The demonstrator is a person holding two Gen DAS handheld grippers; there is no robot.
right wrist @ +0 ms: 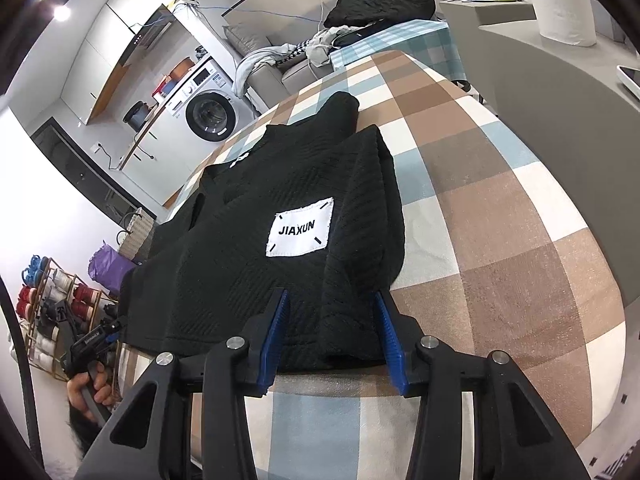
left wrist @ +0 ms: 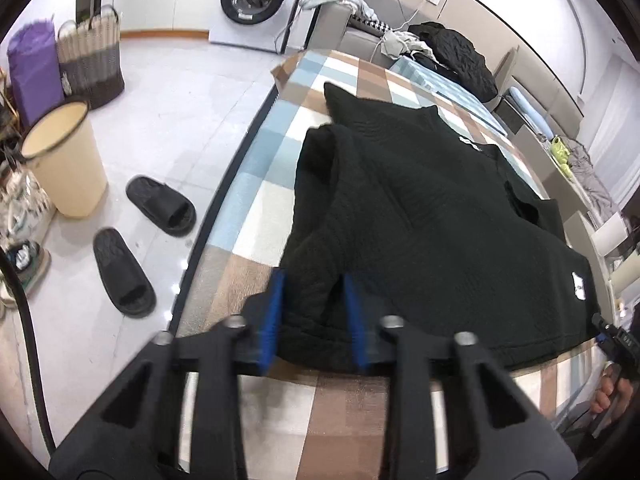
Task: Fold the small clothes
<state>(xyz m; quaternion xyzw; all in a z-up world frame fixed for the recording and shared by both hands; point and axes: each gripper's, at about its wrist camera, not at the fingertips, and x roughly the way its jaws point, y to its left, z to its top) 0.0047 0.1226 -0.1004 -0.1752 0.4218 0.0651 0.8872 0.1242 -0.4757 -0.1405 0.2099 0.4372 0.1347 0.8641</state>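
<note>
Blue pads of the left gripper (left wrist: pixel 314 318) pinch a bunched hem corner of the black knitted top (left wrist: pixel 432 216); the right gripper (right wrist: pixel 334 334) stands apart around the other corner. Spread on the checked cloth (right wrist: pixel 500 216), it looks thick, soft, floppy; hem corners suit gripping.

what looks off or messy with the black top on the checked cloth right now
Nothing looks damaged or spilled. The black top lies flat on the checked cloth with both sleeves folded inward. The only untidy bits are bunched ridges of fabric at the hem corners between each gripper's blue pads.
</note>
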